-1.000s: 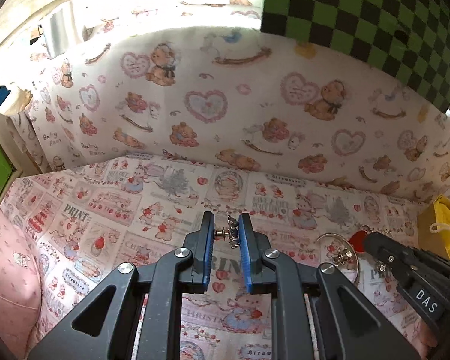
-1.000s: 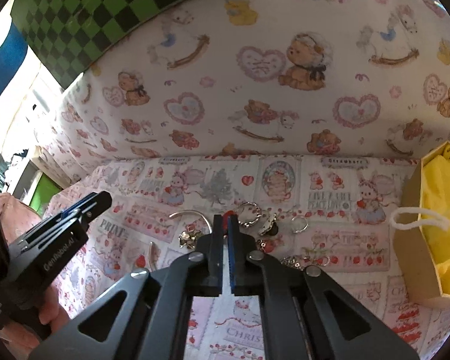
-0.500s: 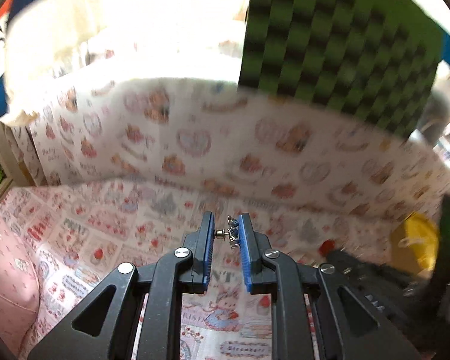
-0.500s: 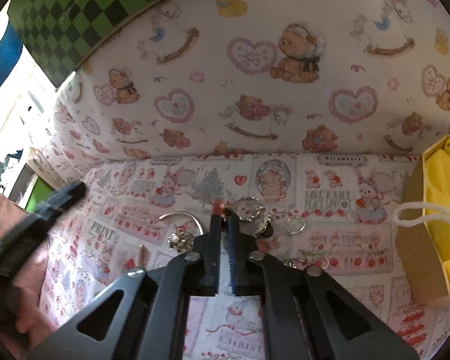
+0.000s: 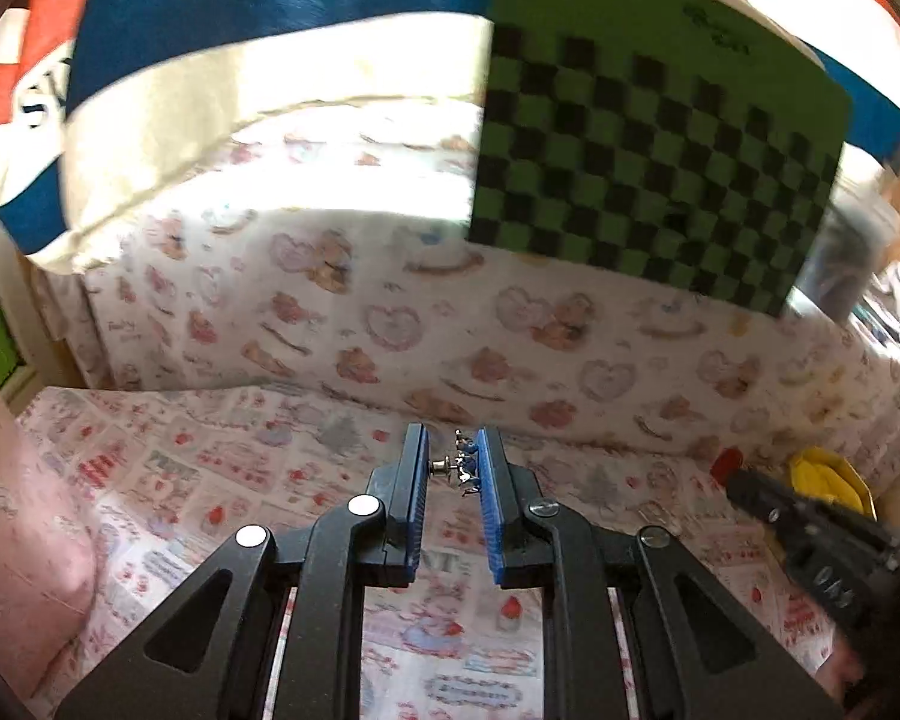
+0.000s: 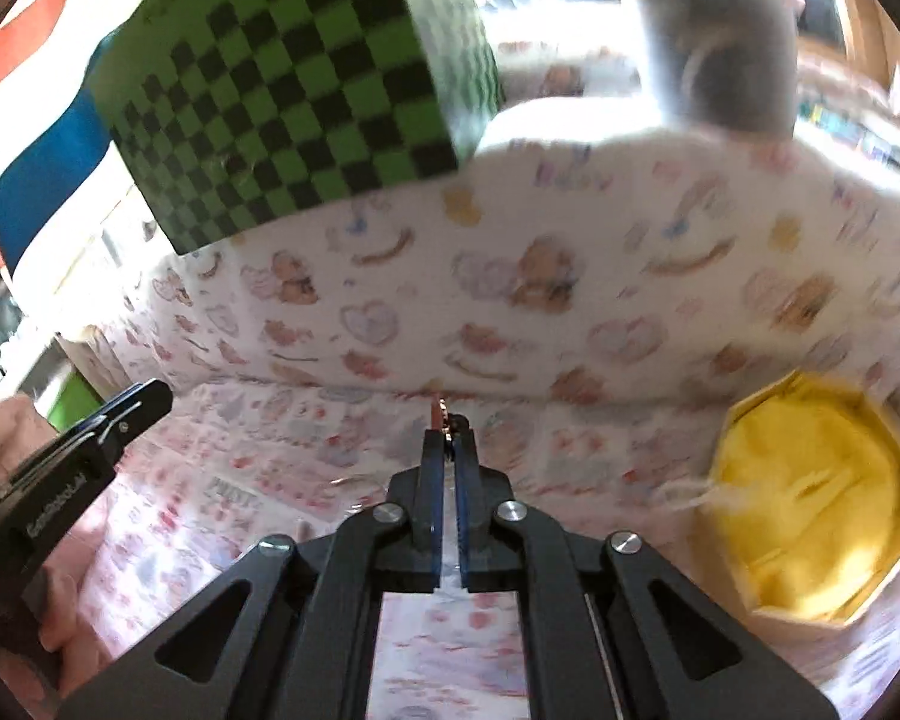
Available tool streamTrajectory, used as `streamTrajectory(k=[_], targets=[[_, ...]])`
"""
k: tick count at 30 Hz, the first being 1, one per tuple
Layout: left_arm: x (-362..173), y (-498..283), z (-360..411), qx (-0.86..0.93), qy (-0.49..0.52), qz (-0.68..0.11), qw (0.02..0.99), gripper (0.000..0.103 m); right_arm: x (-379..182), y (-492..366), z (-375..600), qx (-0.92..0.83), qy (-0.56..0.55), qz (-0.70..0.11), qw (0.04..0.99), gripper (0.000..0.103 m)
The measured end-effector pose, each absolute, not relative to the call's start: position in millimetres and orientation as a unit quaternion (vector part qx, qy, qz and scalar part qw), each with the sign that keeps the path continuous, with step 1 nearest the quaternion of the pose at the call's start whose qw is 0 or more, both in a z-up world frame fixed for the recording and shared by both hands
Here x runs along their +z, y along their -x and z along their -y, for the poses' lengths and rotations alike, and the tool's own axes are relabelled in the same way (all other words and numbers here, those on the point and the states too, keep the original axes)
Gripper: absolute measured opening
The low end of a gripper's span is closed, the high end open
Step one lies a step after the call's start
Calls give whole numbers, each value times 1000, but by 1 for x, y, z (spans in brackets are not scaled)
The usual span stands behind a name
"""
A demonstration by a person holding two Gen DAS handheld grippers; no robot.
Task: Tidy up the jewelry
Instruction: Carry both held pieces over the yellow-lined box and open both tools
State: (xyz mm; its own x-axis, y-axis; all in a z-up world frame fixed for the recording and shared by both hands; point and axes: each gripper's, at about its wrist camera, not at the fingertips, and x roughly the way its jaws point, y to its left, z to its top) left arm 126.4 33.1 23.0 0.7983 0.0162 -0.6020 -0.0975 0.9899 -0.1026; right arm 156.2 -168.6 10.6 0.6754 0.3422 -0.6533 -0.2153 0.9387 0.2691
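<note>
Since earlier: both grippers are raised off the printed cloth [image 5: 222, 468] | left gripper [image 5: 453, 468] is pinched on a small silver earring [image 5: 459, 468]; right gripper [image 6: 448, 432] is pressed shut on a reddish piece [image 6: 437, 414] | step: carrying | next: release over the yellow-lined box [image 6: 810, 504] is judged needed.

Green-black checkered board [image 5: 660, 168]; yellow bag lining [image 6: 810, 504] (tan shell); teddy-bear-print cloth [image 5: 390, 324].

Left gripper [image 5: 453, 468] pinching narrowly, right gripper [image 6: 448, 441] apparently clamped, both angled downward
</note>
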Motion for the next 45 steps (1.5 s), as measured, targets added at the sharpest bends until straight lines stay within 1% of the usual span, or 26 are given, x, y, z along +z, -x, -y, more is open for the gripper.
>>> streamTrajectory(k=[4, 9, 12, 14, 16, 18, 21, 23, 26, 29, 32, 37, 38, 39, 41, 44, 45], targets=[[25, -122, -22, 20, 51, -306, 951, 15, 27, -142, 192, 162, -100, -365, 911, 3], [40, -108, -8, -15, 52, -287, 956, 15, 52, -100, 227, 173, -68, -314, 931, 3], [49, -99, 7, -66, 65, -291, 952, 15, 62, -80, 252, 176, -72, -274, 943, 3], [55, -92, 20, -59, 62, -283, 955, 15, 65, -72, 265, 174, -72, -256, 948, 3], [59, -93, 38, -81, 65, -297, 949, 15, 64, -70, 282, 174, -93, -244, 950, 3], [61, -101, 62, -105, 54, -317, 941, 15, 57, -74, 302, 172, -128, -249, 945, 3], [65, -109, 103, -119, 23, -324, 938, 15, 48, -87, 327, 159, -157, -259, 940, 3], [64, -117, 125, -149, 24, -330, 932, 15, 41, -94, 346, 146, -182, -276, 932, 3], [55, -136, 155, -181, 50, -348, 918, 15, 30, -103, 367, 143, -228, -290, 918, 3], [38, -153, 183, -177, 34, -369, 912, 15, 20, -109, 381, 151, -250, -307, 906, 3], [25, -163, 198, -182, 36, -395, 899, 15, 14, -113, 385, 164, -266, -315, 896, 3], [19, -165, 208, -189, 28, -397, 898, 15, 8, -118, 387, 176, -286, -325, 884, 3], [19, -166, 209, -185, 26, -398, 898, 18, 7, -119, 388, 176, -290, -325, 883, 3], [18, -167, 209, -183, 28, -402, 897, 26, 5, -120, 389, 178, -297, -325, 880, 3], [21, -168, 209, -192, 33, -406, 893, 31, 4, -119, 392, 183, -307, -321, 877, 5], [36, -161, 201, -180, 22, -382, 906, 39, 4, -120, 391, 188, -306, -325, 875, 5], [42, -159, 197, -174, 23, -376, 910, 40, 4, -120, 391, 188, -307, -325, 875, 5]])
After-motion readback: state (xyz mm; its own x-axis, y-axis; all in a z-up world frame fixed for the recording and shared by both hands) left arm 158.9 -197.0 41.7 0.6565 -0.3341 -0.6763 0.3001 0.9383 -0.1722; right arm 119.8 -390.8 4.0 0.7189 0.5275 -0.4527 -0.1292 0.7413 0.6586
